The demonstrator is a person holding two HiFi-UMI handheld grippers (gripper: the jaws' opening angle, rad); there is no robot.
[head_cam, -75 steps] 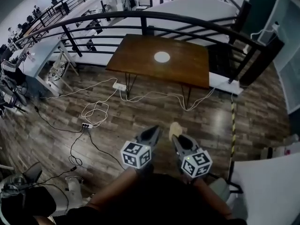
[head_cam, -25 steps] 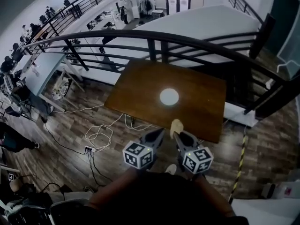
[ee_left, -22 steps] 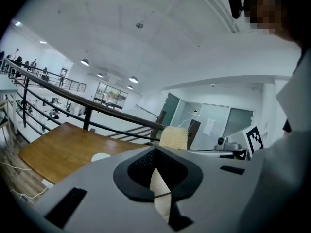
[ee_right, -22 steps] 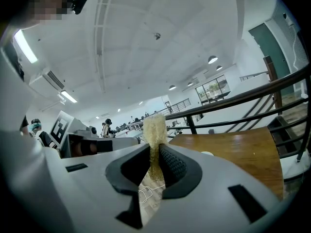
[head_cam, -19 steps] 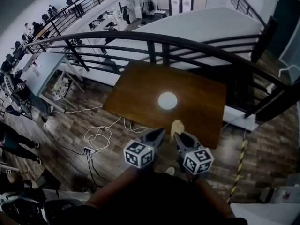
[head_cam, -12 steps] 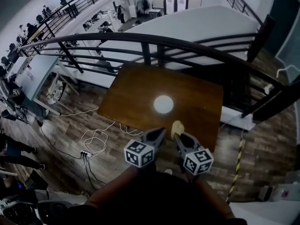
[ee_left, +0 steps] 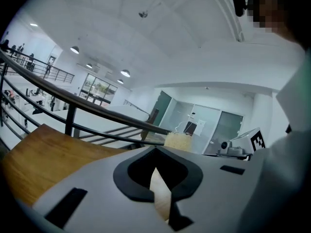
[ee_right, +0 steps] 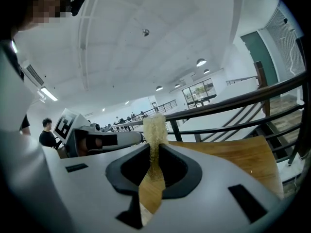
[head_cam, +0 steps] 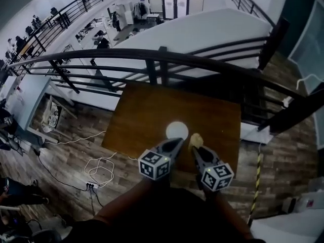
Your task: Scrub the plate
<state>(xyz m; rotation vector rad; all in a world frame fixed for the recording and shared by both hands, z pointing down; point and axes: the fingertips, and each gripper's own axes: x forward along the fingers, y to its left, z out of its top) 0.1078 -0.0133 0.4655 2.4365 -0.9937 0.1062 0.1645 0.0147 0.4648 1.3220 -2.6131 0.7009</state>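
A small white plate [head_cam: 177,130] lies on a brown wooden table [head_cam: 147,115], near its front edge. My left gripper [head_cam: 177,143] hangs just short of the plate, shut with nothing between its jaws. My right gripper [head_cam: 194,147] is beside it, shut on a yellowish scrub sponge [head_cam: 196,140] that sticks out past the tips, to the right of the plate. In the right gripper view the sponge [ee_right: 155,125] stands up between the closed jaws, with the left gripper [ee_right: 99,141] alongside. The left gripper view shows the same sponge [ee_left: 178,141] to its right. In both gripper views the plate is hidden.
A dark curved railing [head_cam: 162,57] runs right behind the table, with an open office floor below. White cables [head_cam: 98,166] lie on the wood floor at the left. A yellow and black striped strip [head_cam: 258,178] lies on the floor at the right.
Both grippers have come forward to the table; the plate, earlier well ahead of them, now sits just beyond their tips. The sponge stays in the right gripper.
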